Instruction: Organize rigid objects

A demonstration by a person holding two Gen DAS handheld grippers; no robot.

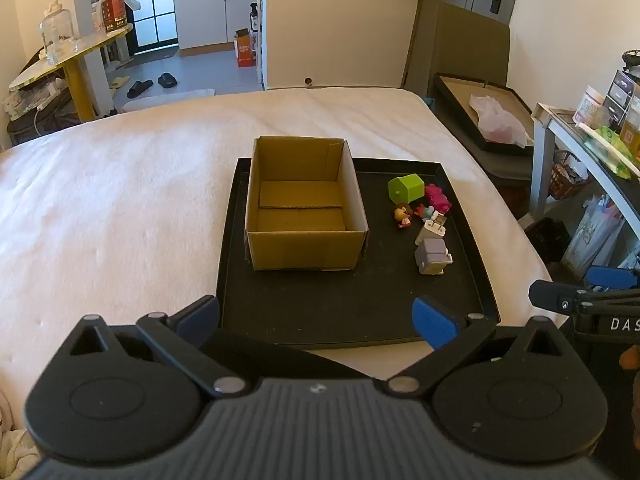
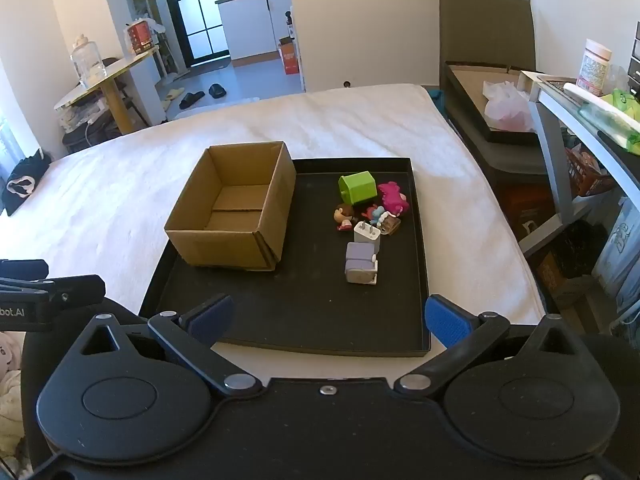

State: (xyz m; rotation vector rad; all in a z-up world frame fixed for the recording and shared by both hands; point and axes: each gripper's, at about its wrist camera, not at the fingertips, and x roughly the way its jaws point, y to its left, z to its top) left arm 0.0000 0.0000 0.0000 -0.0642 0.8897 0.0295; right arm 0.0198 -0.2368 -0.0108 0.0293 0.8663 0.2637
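Observation:
A black tray (image 1: 320, 320) (image 2: 304, 320) lies on a white bed. An empty open cardboard box (image 1: 304, 204) (image 2: 236, 208) stands on its left half. To the box's right sits a cluster of small items: a green cube (image 1: 406, 188) (image 2: 357, 187), a pink toy (image 1: 437, 197) (image 2: 393, 197), a small figurine (image 1: 403, 217) (image 2: 344, 216), a white charger (image 1: 431, 232) (image 2: 367, 233) and a grey block (image 1: 433, 256) (image 2: 361, 263). My left gripper (image 1: 316, 318) hovers open over the tray's near edge, nothing between its fingers. My right gripper (image 2: 328, 320) is likewise open and empty.
The white bed (image 1: 120, 200) (image 2: 360, 120) stretches left and behind the tray. A dark shelf with a plastic bag (image 1: 496, 120) and a cluttered rack (image 2: 592, 120) stand at the right. A yellow side table (image 1: 76, 60) is at the back left.

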